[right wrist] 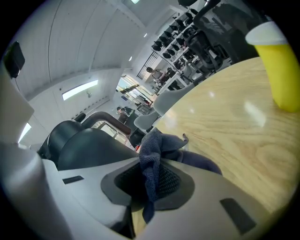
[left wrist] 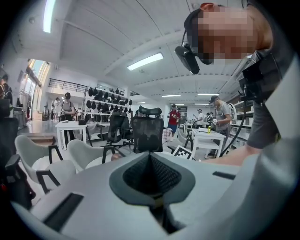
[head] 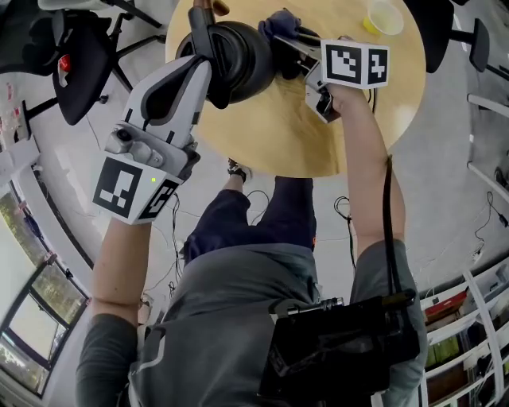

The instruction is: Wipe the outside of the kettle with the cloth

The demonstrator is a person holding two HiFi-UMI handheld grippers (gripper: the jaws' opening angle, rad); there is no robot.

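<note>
My right hand-held gripper [right wrist: 150,174] pinches the limp dark blue cloth [right wrist: 153,157] just beside the rounded black kettle [head: 242,54] on the round pale wooden table [head: 278,135]. My left hand-held gripper [head: 210,71], closed and empty, sits by its handle [head: 202,32]. The shell looks hard and slippery, so I'd steady it there.

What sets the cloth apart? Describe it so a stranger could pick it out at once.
On the round pale wooden table, look beside the rounded black kettle. The dark blue terry cloth is bunched there, pinched in the right tool. It is the only soft, crumpled thing: the kettle and the yellow plastic cup are rigid.
</note>
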